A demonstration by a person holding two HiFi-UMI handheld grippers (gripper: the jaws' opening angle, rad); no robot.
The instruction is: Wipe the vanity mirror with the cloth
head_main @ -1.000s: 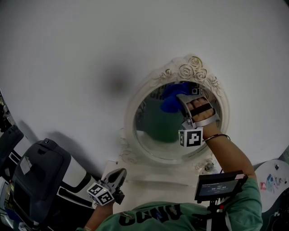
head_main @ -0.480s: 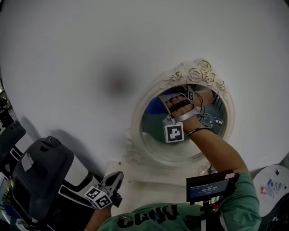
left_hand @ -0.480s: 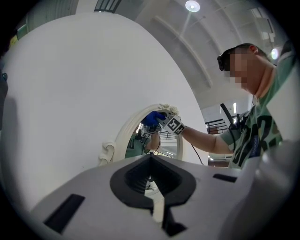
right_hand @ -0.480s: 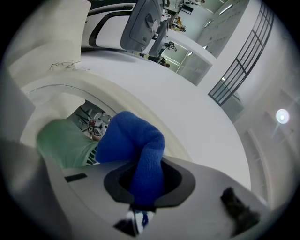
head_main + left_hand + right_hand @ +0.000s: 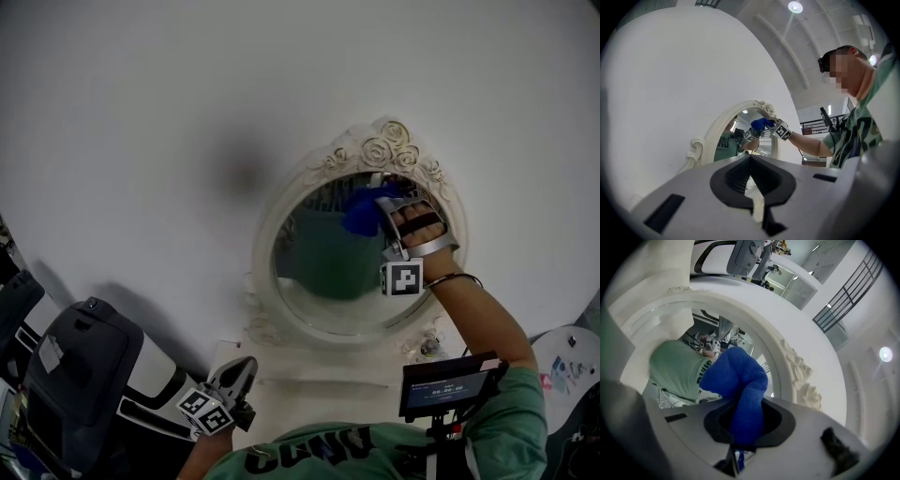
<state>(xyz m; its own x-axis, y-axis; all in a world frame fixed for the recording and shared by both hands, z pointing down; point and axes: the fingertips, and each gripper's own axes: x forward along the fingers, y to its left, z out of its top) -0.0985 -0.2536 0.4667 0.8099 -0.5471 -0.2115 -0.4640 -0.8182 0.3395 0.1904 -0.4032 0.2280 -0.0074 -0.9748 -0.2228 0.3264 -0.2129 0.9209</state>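
The right gripper (image 5: 382, 208) is clenched on the blue cloth (image 5: 360, 216). In the right gripper view the cloth (image 5: 738, 380) sticks out from between the jaws in a fat bunch. The bunch looks pressed on the glass of the vanity mirror (image 5: 323, 267), at the upper right of the oval, just under the carved roses (image 5: 392, 148) on the frame. Most of the glass lies down and to the left of this gripper, so I think the next wipe should go that way. The oval is taller than it is wide.

The left gripper (image 5: 246, 366) is far from the mirror, low in the frame near the white counter (image 5: 319, 373). In the left gripper view its jaws are squeezed together with nothing between them. The right gripper is the nearer one.
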